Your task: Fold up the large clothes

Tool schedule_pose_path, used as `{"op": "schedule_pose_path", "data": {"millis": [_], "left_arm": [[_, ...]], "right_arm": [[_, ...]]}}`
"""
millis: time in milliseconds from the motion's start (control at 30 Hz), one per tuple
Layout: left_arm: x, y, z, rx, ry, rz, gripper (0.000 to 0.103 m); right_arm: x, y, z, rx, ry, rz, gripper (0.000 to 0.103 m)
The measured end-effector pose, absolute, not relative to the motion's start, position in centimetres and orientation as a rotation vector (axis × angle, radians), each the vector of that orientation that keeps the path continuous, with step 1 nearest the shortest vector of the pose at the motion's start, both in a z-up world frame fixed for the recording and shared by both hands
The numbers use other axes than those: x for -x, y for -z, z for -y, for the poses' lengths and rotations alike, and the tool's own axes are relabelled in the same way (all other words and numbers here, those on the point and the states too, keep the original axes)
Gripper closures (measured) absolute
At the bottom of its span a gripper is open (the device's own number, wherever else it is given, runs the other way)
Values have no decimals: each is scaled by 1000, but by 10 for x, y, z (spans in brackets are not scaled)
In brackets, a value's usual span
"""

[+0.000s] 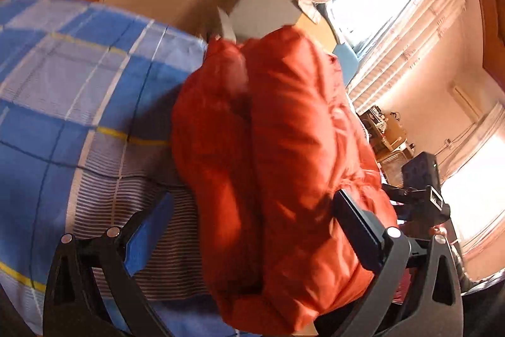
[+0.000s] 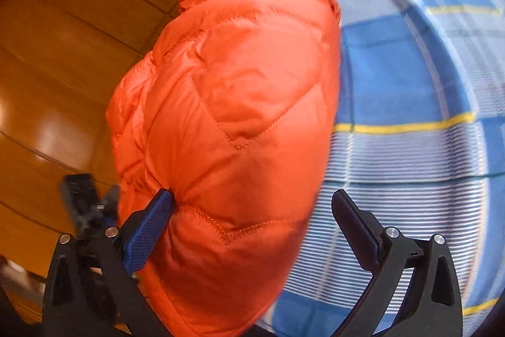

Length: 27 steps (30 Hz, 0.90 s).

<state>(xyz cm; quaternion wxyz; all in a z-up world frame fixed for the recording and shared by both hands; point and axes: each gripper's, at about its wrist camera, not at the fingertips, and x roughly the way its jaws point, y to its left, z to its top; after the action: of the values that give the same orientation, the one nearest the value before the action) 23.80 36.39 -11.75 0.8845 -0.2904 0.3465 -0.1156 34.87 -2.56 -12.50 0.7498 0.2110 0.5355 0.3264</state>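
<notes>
With the orange puffer jacket (image 2: 233, 116) lying bunched on the blue plaid bedsheet (image 2: 410, 68), we hold both the left gripper (image 1: 243, 226) and the right gripper (image 2: 252, 210) over it, fingers spread wide and pinching nothing, probably to seek a fresh hold.
</notes>
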Motion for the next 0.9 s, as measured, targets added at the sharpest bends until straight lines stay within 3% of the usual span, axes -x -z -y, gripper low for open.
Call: {"op": "schedule_pose_path", "data": {"millis": [133, 300, 400, 467, 567, 633, 900], "left_arm": [[-252, 138, -372, 673, 336, -751, 9], [-263, 152, -368, 700, 466, -743, 36], [-260, 155, -369, 732, 520, -704, 52], [-259, 151, -367, 744, 551, -670, 61], [-261, 136, -353, 746, 600, -618, 65], [-268, 120, -342, 742, 635, -571, 65], [-330, 63, -262, 628, 784, -514, 65]], "right_arm": [[-352, 142, 19, -543, -759, -1195, 3], [-359, 157, 8, -598, -830, -1195, 3], [-356, 149, -2, -553, -857, -1147, 24], [-356, 142, -3, -536, -873, -1116, 43], [-351, 121, -1, -489, -891, -1049, 58], [-351, 102, 2, -460, -905, -997, 62], [-352, 32, 85, -358, -854, -806, 65]]}}
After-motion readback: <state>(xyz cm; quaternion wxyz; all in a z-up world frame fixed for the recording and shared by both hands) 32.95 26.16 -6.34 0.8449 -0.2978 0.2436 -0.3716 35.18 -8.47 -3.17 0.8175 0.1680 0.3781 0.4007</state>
